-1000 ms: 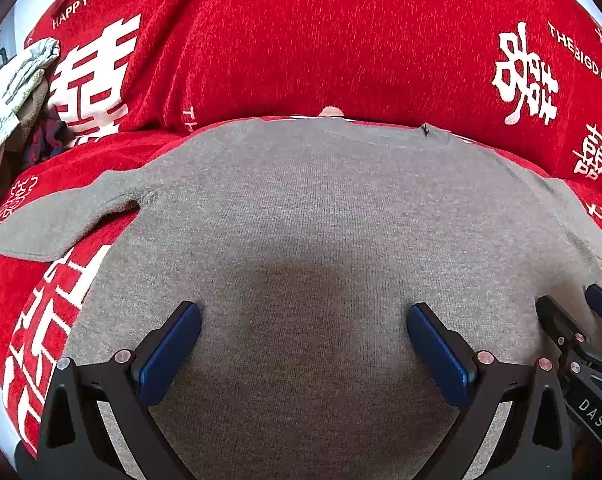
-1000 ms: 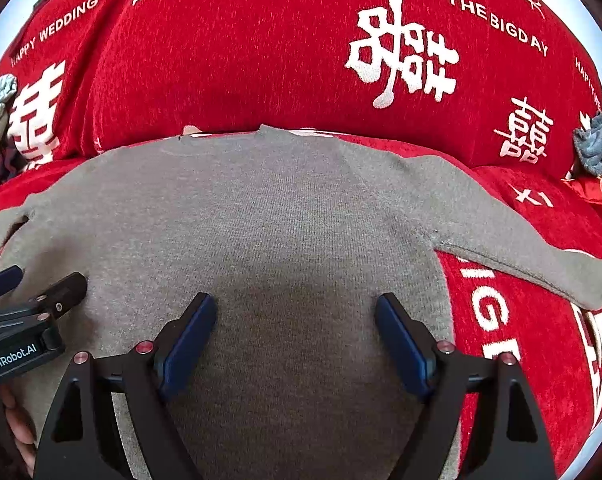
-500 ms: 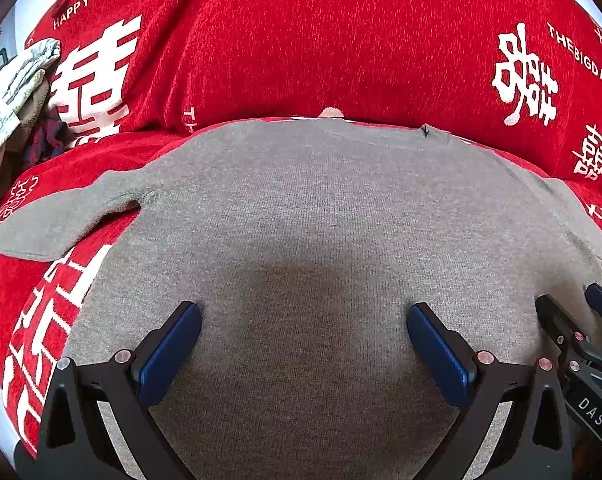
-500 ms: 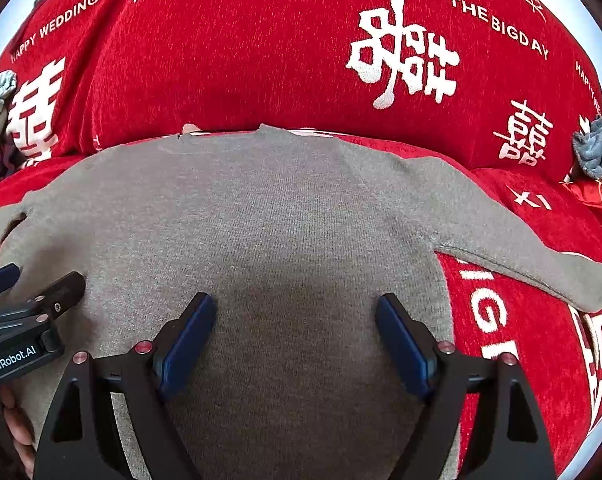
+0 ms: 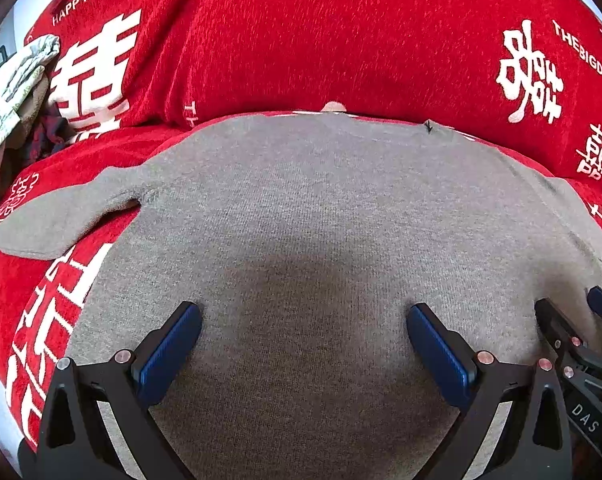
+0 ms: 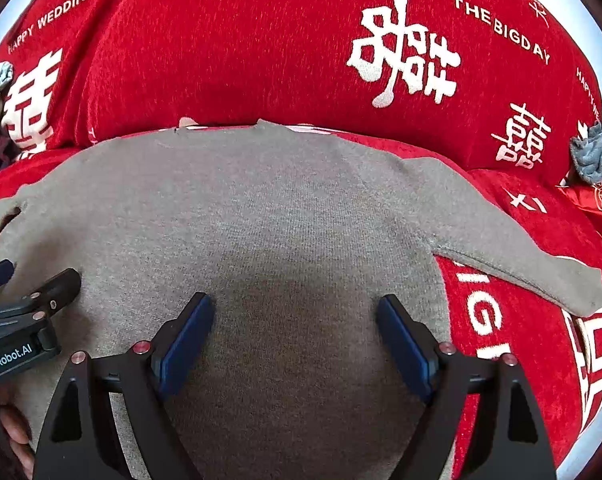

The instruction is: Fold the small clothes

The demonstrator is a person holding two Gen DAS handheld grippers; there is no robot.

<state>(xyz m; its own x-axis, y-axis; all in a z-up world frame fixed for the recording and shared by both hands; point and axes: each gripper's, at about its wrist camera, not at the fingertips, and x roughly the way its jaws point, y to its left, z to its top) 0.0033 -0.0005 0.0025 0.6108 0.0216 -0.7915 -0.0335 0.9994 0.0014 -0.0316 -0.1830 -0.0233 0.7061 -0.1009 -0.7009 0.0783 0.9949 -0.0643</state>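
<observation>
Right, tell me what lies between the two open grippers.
Only bare grey sweater: in the left wrist view nothing else lies between the left gripper and the right gripper.

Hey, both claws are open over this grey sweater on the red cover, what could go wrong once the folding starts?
1. The left claw and right claw hang side by side over the grey sweater; they might collide when closing in.
2. Both sleeves lie spread, the left sleeve and right sleeve; folding the body first could trap them unevenly.
3. A pinch might also catch the red cover underneath and drag it along.
</observation>
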